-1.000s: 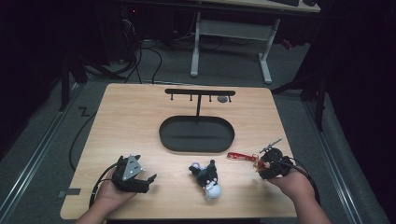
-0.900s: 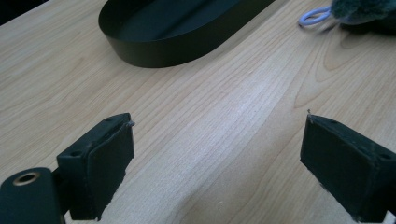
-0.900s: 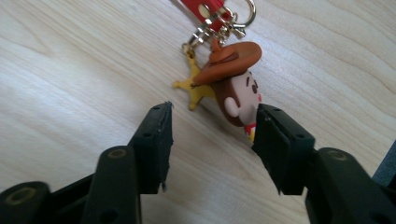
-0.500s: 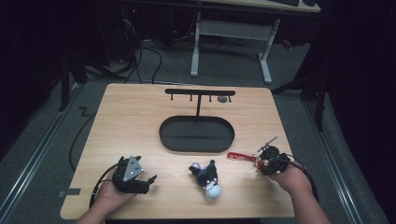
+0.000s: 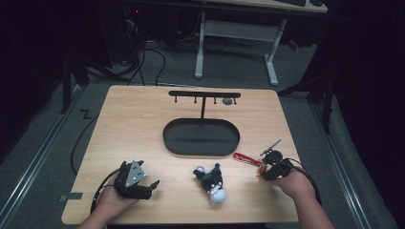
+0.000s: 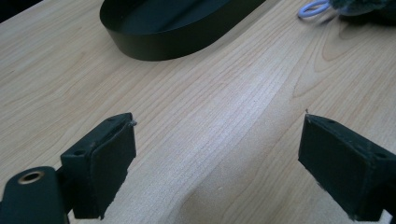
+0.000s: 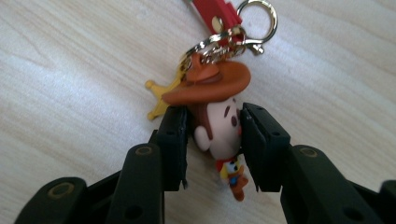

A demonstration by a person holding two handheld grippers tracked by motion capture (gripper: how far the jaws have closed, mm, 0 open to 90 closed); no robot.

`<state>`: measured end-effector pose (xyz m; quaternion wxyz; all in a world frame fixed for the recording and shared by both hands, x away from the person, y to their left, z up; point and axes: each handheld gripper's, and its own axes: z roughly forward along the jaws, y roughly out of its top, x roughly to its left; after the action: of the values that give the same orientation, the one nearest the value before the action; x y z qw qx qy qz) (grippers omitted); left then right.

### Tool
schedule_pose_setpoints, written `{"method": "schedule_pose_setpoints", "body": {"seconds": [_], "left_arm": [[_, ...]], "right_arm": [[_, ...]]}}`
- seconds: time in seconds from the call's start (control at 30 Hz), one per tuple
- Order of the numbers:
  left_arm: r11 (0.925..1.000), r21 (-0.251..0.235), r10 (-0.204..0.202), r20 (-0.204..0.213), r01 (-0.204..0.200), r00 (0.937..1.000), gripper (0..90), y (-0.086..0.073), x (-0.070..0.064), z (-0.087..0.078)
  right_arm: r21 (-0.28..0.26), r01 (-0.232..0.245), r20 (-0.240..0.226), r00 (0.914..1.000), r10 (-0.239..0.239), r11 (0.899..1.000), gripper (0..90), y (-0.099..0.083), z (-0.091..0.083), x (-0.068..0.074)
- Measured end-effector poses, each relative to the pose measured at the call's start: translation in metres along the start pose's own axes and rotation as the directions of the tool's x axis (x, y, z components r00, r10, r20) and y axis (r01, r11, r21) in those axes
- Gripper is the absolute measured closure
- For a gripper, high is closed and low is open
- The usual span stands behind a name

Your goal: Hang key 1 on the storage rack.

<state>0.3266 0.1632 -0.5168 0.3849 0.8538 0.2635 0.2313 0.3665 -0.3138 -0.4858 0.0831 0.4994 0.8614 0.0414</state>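
Rubber cowboy keychain (image 7: pixel 218 122) between right fingers (image 7: pixel 173 140)

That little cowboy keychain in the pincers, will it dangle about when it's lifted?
Probably. The right gripper clamps the cowboy figure by its head, so the red strap and ring likely hang loose. The figure looks rubbery and light, unlikely to slip or break.

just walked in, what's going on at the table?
A person works a gripper in each hand at a wooden table. The right gripper is clamped on the head of a small cowboy-figure keychain with a red strap, low over the tabletop. The left gripper sits open over bare wood. A black-and-white plush toy lies between them, before a black oval-based hook stand.
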Motion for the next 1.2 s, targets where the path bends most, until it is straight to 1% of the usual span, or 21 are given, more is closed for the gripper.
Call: {"method": "schedule_pose_setpoints", "body": {"seconds": [0.13,0.27,0.4,0.53,0.57,0.6,0.67,0.77,0.8,0.9,0.93,1.0,1.03,1.07,1.2], "left_arm": [[1.0000,0.002,0.004,0.002,-0.004,1.0000,11.8,0.000,0.000,0.001],[1.0000,0.002,0.009,0.005,-0.009,0.9999,11.8,0.001,-0.001,0.001],[0.9999,0.001,0.012,0.008,-0.012,0.9999,11.9,0.001,-0.002,0.001],[0.9999,0.000,0.012,0.007,-0.012,0.9999,12.0,0.001,-0.002,0.001],[0.9999,0.002,0.011,0.007,-0.011,0.9999,12.1,0.001,-0.002,0.002],[0.9999,0.004,0.011,0.007,-0.011,0.9999,12.1,0.001,-0.002,0.002],[0.9999,0.006,0.009,0.008,-0.009,0.9999,12.1,0.001,-0.003,0.002],[0.9999,0.006,0.010,0.008,-0.010,0.9999,12.3,0.000,-0.004,0.002],[0.9999,0.006,0.011,0.007,-0.011,0.9999,12.4,0.001,-0.004,0.002],[0.9999,0.004,0.011,0.012,-0.011,0.9999,12.5,0.001,-0.003,0.001],[0.9999,0.000,0.012,0.015,-0.012,0.9998,12.5,0.001,-0.003,0.001],[0.9999,-0.007,0.013,0.014,-0.013,0.9998,12.5,0.001,-0.003,0.000],[0.9999,-0.008,0.013,0.013,-0.013,0.9998,12.5,0.001,-0.003,0.000],[0.9999,-0.008,0.013,0.012,-0.013,0.9998,12.5,0.001,-0.003,0.000],[0.9999,-0.011,0.007,0.013,-0.007,0.9999,12.5,0.001,-0.002,0.001]], "right_arm": [[0.007,0.000,-0.005,1.0000,0.000,1.000,62.5,0.001,0.001,-0.002],[0.001,0.018,-0.008,0.9998,-0.018,1.000,64.1,0.000,0.002,-0.001],[0.003,0.007,-0.019,0.9998,-0.007,1.000,65.4,0.000,0.002,-0.002],[0.003,-0.015,-0.023,0.9996,0.015,1.000,66.2,0.000,0.002,-0.002],[0.014,-0.013,-0.027,0.9995,0.014,1.000,66.4,0.001,0.002,-0.002],[0.014,-0.013,-0.027,0.9995,0.014,1.000,66.4,0.001,0.002,-0.002],[0.035,-0.002,-0.025,0.9997,0.003,0.999,66.7,0.003,-0.001,0.002],[0.021,-0.011,-0.053,0.9985,0.013,1.000,66.8,0.006,-0.012,0.005],[0.015,-0.019,-0.066,0.9976,0.020,1.000,66.8,0.007,-0.017,0.006],[-0.012,-0.047,-0.087,0.9952,0.046,0.999,66.8,0.009,-0.031,0.007],[-0.016,-0.050,-0.089,0.9948,0.048,0.999,66.9,0.009,-0.036,0.007],[-0.020,-0.036,-0.095,0.9949,0.034,0.999,66.9,0.009,-0.042,0.010],[-0.010,-0.035,-0.090,0.9953,0.034,0.999,66.9,0.009,-0.045,0.012],[-0.013,-0.017,-0.083,0.9964,0.016,1.000,67.0,0.009,-0.048,0.013],[-0.020,-0.035,-0.092,0.9952,0.033,0.999,67.1,0.011,-0.064,0.016]]}}
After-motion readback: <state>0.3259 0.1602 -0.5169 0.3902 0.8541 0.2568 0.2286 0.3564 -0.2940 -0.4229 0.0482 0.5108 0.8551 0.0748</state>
